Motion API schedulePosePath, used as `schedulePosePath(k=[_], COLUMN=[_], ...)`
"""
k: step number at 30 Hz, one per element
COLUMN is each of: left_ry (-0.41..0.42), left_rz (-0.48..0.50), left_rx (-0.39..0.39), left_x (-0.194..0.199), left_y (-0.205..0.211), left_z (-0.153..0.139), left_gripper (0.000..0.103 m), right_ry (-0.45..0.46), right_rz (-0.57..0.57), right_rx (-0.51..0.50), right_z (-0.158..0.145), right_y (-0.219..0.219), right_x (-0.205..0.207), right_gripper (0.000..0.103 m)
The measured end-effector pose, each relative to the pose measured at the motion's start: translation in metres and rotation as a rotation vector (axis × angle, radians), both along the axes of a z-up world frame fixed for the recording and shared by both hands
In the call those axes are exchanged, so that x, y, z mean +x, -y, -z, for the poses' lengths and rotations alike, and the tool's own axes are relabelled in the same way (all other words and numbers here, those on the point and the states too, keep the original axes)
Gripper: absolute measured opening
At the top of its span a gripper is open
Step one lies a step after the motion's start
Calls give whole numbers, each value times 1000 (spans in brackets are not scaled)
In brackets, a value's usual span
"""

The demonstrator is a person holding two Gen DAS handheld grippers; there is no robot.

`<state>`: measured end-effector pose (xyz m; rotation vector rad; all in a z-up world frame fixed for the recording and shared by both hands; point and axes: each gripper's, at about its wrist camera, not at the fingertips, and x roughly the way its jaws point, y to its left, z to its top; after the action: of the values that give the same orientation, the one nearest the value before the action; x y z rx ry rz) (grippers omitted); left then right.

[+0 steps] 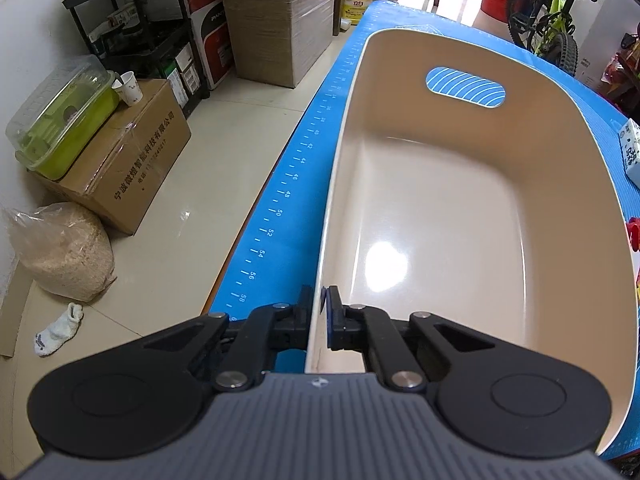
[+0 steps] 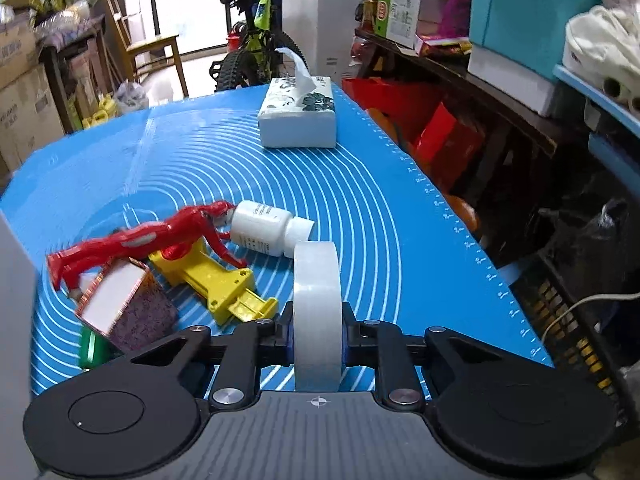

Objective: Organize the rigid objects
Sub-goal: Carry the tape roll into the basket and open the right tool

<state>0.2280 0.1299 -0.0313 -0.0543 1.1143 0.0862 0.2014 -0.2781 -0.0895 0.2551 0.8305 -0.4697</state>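
At the bottom centre of the left wrist view, the left gripper pinches the near rim of the beige bin, which stands on the blue mat covering the tabletop. In the right wrist view the right gripper is clamped on a roll of tape held upright on edge at lower centre. To its left lie a red figure, yellow toy, white bottle and small patterned box, with a tissue box at upper centre.
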Motion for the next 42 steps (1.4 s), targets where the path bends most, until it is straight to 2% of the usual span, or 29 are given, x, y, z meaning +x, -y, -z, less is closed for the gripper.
schedulePosePath(k=[10, 16, 23, 28, 33, 38, 42], left_ry=[1, 0, 0, -2, -1, 0, -1], left_rz=[1, 9, 11, 9, 12, 19, 22], left_rx=[2, 13, 12, 11, 17, 23, 22], left_x=[0, 0, 0, 0, 0, 0, -1], left_y=[1, 2, 3, 4, 4, 4, 3], left_z=[0, -1, -1, -1, -1, -1, -1], left_gripper=[8, 8, 8, 8, 8, 8, 8], right_ry=[128, 187, 303, 371, 399, 386, 337], right_rz=[-1, -56, -95, -196, -334, -460, -547], right_rx=[15, 8, 61, 99, 127, 151, 146], right_z=[-35, -56, -82, -95, -106, -114, -111], right_y=[-12, -35, -64, -100, -140, -179, -209], right_x=[-12, -10, -6, 5, 23, 34, 37], right_gripper=[30, 30, 30, 30, 30, 30, 30])
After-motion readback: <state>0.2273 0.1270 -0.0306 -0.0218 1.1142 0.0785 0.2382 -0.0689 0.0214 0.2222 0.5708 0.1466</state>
